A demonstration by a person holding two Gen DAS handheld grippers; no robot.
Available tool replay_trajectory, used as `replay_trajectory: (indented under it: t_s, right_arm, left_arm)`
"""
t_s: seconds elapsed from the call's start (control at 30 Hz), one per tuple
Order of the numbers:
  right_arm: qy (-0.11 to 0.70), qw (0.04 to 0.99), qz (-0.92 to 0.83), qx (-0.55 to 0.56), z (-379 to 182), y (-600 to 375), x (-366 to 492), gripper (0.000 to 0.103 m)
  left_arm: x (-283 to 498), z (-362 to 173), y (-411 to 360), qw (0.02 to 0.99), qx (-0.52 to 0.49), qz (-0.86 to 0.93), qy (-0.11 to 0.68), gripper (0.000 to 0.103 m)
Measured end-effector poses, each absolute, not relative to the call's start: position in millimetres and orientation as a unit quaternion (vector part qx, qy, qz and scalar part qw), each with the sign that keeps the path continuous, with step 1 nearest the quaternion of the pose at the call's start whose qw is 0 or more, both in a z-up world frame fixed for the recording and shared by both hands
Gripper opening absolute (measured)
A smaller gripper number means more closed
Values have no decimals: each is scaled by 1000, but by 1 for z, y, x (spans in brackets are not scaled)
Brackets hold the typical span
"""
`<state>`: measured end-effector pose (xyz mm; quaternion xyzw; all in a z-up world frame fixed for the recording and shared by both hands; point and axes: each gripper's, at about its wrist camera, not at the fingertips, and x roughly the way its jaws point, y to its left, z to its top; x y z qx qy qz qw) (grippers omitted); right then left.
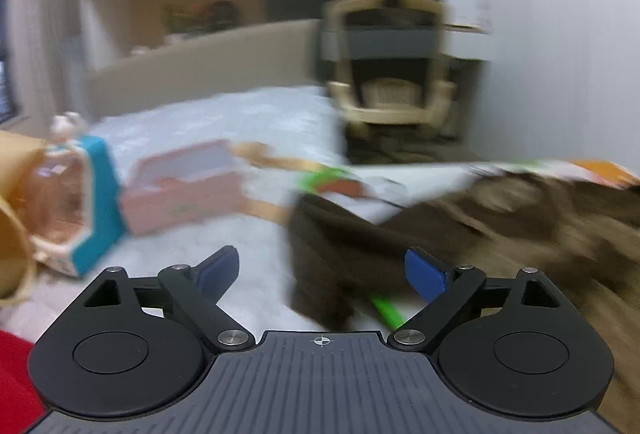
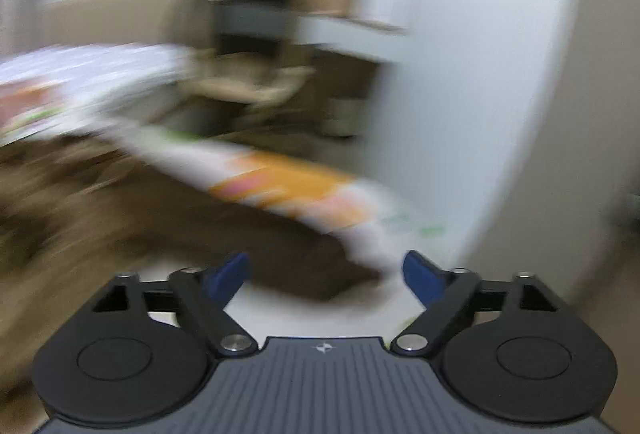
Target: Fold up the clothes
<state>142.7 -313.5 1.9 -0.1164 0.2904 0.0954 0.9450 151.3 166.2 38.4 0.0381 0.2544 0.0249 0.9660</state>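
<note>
A dark brown garment (image 1: 460, 242) lies crumpled on the white bed, filling the right half of the left wrist view. My left gripper (image 1: 322, 272) is open just above its near left edge, with nothing between its blue pads. In the right wrist view, which is heavily blurred, the same brown garment (image 2: 132, 209) spreads across the left and middle. My right gripper (image 2: 326, 274) is open over its near edge and holds nothing. A white and orange patterned cloth (image 2: 280, 185) lies along the far side of the brown garment.
A pink box (image 1: 184, 185) and a blue-edged toy package (image 1: 76, 205) sit on the bed (image 1: 224, 121) at the left. A green stick (image 1: 386, 310) pokes out under the garment. A beige chair (image 1: 388, 73) stands beyond the bed. A white wall (image 2: 480, 73) rises at the right.
</note>
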Motion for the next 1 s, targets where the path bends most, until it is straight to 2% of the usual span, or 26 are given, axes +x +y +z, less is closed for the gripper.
replay_trajectory:
  t_s: [0.17,0.37,0.4,0.43,0.47,0.57,0.63,0.73,0.87,1.0]
  right_arm:
    - [341,871,300,-189,-38,-225,52,90]
    - [277,877,284,-270,-55,-172,42,90]
    - [254,888,265,-276,-47,-166,48,79]
    - [224,903,241,-276,-32,-164,50,62]
    - [191,920,220,-262,-13,-166,53,58]
    - [104,959,179,-191,48,-185,51,59]
    - [92,958,172,-211,60,-196,42,68]
    - [146,943,193,-227,37,-205,36,75]
    - [239,910,252,-227,-11,-201,29,78]
    - [256,875,327,-248,-28,-169,14,80]
  left_arm:
    - [85,20,100,950,57,-83,297,98]
    - [29,-8,32,926,113,-161,322,98]
    - [23,-12,22,925,131,-163,317,98]
    - [18,-15,13,924,148,-164,312,99]
    - [17,-18,9,923,160,-160,310,99]
    - [23,-26,11,924,172,-133,316,99]
    - [31,-30,25,929,176,-86,315,99]
    - [41,-29,53,939,170,1,300,99]
    - [49,-15,92,951,107,70,283,99]
    - [54,4,100,959,82,86,257,99]
